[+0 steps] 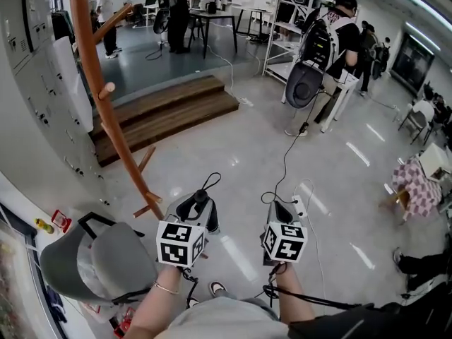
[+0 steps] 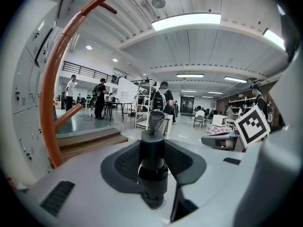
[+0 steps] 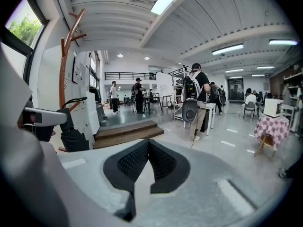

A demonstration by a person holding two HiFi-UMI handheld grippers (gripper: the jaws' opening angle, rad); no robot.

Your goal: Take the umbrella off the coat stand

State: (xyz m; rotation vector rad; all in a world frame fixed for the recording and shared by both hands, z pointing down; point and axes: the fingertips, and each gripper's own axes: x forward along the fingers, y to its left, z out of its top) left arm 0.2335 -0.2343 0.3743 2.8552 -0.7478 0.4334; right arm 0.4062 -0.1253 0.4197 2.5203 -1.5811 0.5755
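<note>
Gripping the folded black umbrella (image 2: 152, 169) across its cylindrical body, the left claw (image 1: 197, 219) has both pads pressed against the sides. The umbrella stands upright between the jaws. Its wrist strap (image 1: 210, 181) loops out past the far end.

The right claw (image 3: 147, 145) is level with the left one and just beside it. Its jaws meet at the tips and nothing lies between them.

The curved wooden coat stand (image 1: 99, 83) rises to the left. In the head view its foot lies near the left claw. The umbrella touches neither the pole nor any peg, and the pegs in view are bare.

Status, judged from this layout:
- Removal appears complete. The umbrella hangs from no peg and its whole weight is carried by the left claw.
- What remains, if anything, is to carry it clear of the stand. The task names no place to put it down.

Past the stand lies a low wooden step (image 1: 166, 111). Further off, people stand among desks and shelving.
</note>
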